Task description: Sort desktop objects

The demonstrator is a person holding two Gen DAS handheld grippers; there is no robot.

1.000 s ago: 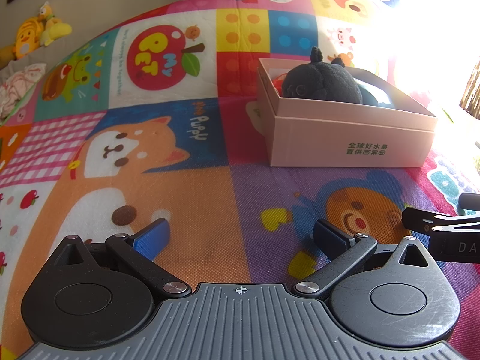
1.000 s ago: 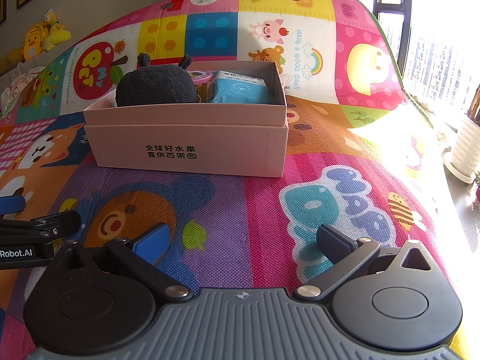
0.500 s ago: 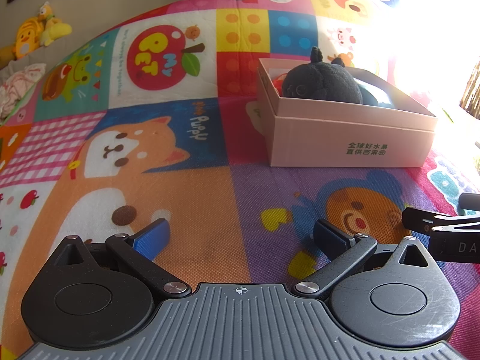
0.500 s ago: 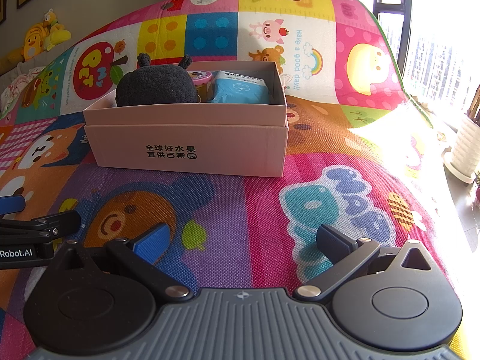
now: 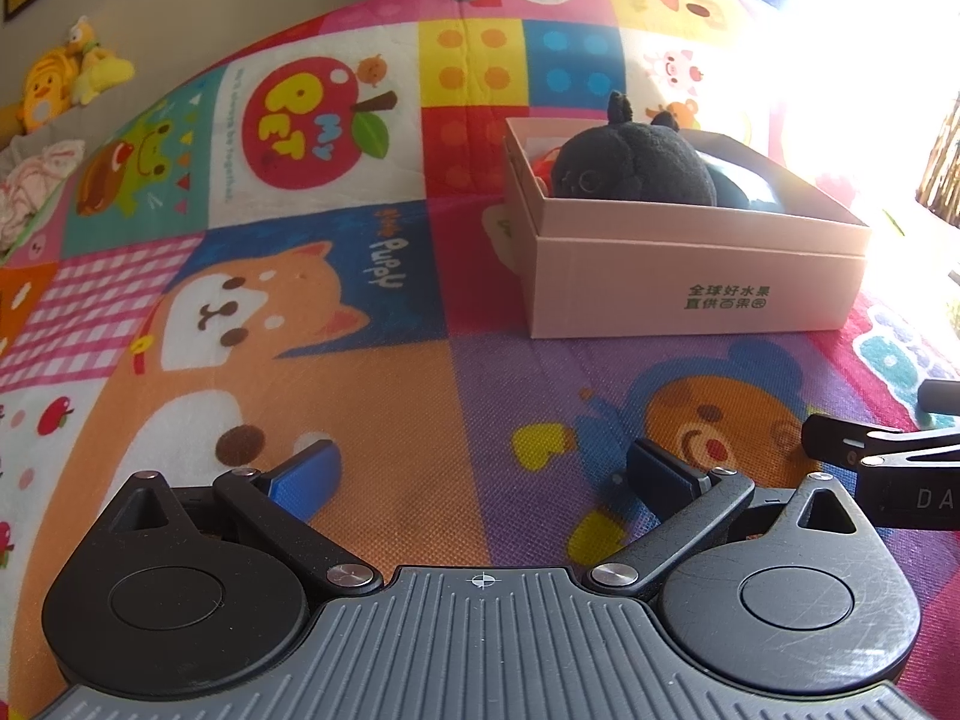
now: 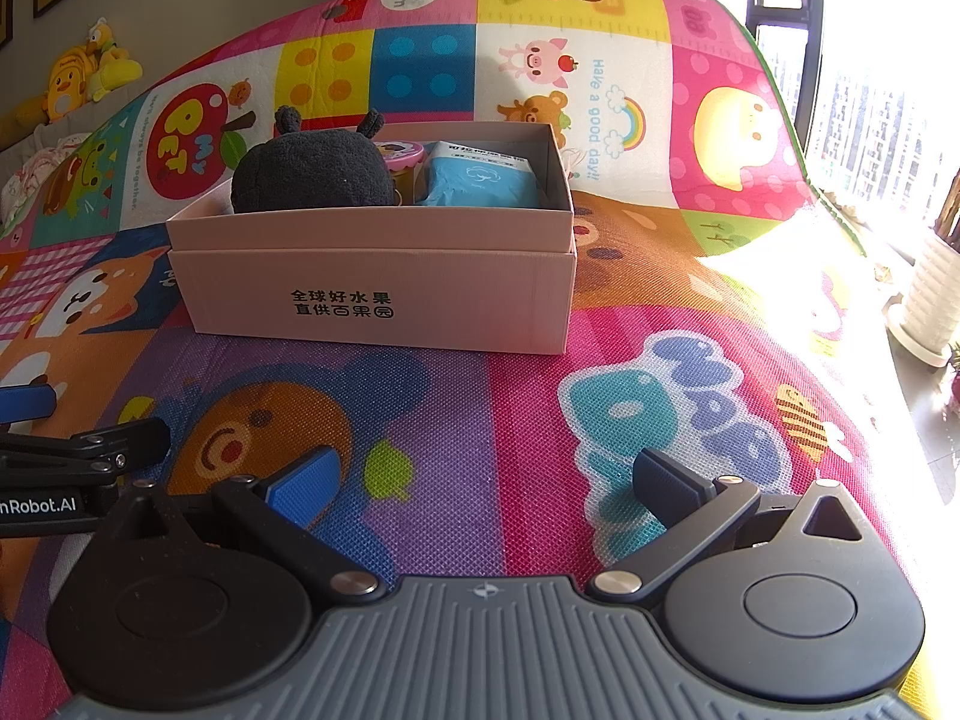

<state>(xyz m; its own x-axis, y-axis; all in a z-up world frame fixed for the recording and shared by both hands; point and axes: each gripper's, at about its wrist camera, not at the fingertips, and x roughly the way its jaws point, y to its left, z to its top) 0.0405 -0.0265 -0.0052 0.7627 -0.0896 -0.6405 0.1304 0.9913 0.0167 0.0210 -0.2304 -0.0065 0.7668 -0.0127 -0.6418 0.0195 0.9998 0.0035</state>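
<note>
— Cartoon squares are covering the whole play mat [image 6: 456, 420], and sunlight is washing out its far right corner by the window. What is sitting on it?

— One pink box [image 6: 384, 294], lid off, is resting on the mat beyond both tools. A black plush toy [image 6: 312, 174] is filling its left end, a blue tissue pack [image 6: 480, 180] is lying at its right end, and a small pink-lidded container [image 6: 403, 155] is wedged between them.

— Where are the tools standing?

— The right gripper [image 6: 480, 480] is hovering low over the mat, near side, with the box straight ahead and well apart from its fingers. Its jaws are spread wide with nothing between them. The left gripper [image 5: 480, 474] is hanging just to its left, also spread wide and empty, with the box lying ahead and to its right.

— Anything else in the box?

— From the left wrist view something orange-red [image 5: 547, 171] is peeking out behind the plush, possibly another toy; it is too hidden to tell.

— And off the mat?

— Yellow stuffed toys [image 6: 78, 75] are sitting at the far left against the wall, and a white plant pot [image 6: 930, 306] is standing on the right by the window.
</note>
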